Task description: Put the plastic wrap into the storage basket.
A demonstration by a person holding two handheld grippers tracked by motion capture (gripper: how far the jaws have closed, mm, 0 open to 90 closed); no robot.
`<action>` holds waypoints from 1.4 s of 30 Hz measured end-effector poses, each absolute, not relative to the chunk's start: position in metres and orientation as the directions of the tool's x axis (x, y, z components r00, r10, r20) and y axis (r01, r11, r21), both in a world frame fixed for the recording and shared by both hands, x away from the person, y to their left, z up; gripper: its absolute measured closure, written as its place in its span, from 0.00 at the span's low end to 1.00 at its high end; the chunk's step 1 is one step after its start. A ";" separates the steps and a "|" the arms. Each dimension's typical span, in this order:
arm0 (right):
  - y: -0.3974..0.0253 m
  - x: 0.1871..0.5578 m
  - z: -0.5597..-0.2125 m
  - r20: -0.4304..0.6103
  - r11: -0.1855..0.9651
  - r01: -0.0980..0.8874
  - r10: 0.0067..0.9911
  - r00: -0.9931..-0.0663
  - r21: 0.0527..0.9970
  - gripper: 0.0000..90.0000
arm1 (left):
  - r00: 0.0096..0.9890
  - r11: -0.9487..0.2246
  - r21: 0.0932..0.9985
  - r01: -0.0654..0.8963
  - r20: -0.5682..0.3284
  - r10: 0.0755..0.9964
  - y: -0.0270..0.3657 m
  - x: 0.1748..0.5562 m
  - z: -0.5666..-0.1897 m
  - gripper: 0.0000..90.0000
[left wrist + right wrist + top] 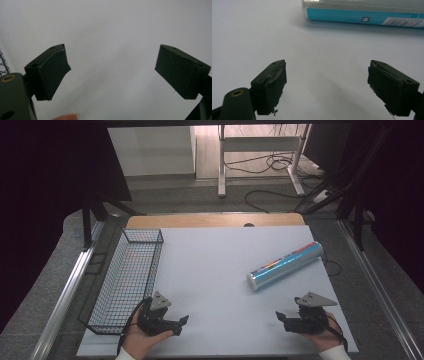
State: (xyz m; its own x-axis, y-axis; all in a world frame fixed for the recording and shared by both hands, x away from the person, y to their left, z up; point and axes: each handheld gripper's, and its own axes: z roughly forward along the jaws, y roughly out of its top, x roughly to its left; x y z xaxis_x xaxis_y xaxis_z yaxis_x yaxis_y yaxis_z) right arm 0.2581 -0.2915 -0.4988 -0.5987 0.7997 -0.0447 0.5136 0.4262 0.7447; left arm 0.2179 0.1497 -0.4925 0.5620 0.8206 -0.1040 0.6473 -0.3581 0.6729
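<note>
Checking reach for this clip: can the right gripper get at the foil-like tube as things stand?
Probably yes. The right gripper is open, and only bare table lies between it and the tube.

The table (215, 285) top looks smooth and matt. The basket (131, 270) is thin black wire. The tube (285, 265) is shiny, like foil. The pads (274, 90) look like dull black rubber with rough, torn edges.
</note>
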 end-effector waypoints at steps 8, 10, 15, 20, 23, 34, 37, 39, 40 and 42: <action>-0.292 0.256 -0.497 -0.033 0.420 0.506 0.793 -0.609 0.753 0.19 | 0.554 -0.345 0.684 0.642 -0.103 0.826 0.148 0.218 -0.491 0.12; -0.292 0.256 -0.497 -0.036 0.421 0.503 0.793 -0.609 0.755 0.19 | 0.559 -0.346 0.689 0.637 -0.105 0.822 0.147 0.218 -0.491 0.13; -0.290 0.255 -0.496 -0.032 0.423 0.501 0.787 -0.616 0.755 0.19 | 0.573 -0.368 0.695 0.618 -0.078 0.816 0.146 0.215 -0.490 0.14; -0.289 0.255 -0.497 -0.042 0.440 0.502 0.781 -0.623 0.745 0.19 | 0.574 -0.362 0.694 0.622 -0.091 0.814 0.144 0.213 -0.483 0.18; -0.289 0.255 -0.497 -0.039 0.440 0.506 0.781 -0.623 0.742 0.19 | 0.580 -0.367 0.695 0.618 -0.088 0.810 0.140 0.213 -0.479 0.19; -0.295 0.257 -0.497 -0.052 0.441 0.509 0.791 -0.609 0.739 0.19 | 0.634 -0.426 0.683 0.593 -0.070 0.770 0.110 0.232 -0.463 0.19; -0.297 0.257 -0.496 -0.050 0.434 0.510 0.796 -0.603 0.743 0.20 | 0.661 -0.446 0.675 0.587 -0.082 0.746 0.094 0.244 -0.458 0.19; -0.298 0.257 -0.496 -0.049 0.432 0.512 0.797 -0.602 0.742 0.20 | 0.666 -0.449 0.676 0.585 -0.085 0.741 0.092 0.247 -0.456 0.19; -0.298 0.257 -0.496 -0.050 0.432 0.512 0.798 -0.600 0.742 0.20 | 0.679 -0.456 0.679 0.576 -0.087 0.729 0.083 0.255 -0.454 0.19; -0.299 0.257 -0.496 -0.050 0.432 0.512 0.798 -0.600 0.743 0.20 | 0.688 -0.458 0.679 0.574 -0.096 0.720 0.075 0.263 -0.452 0.19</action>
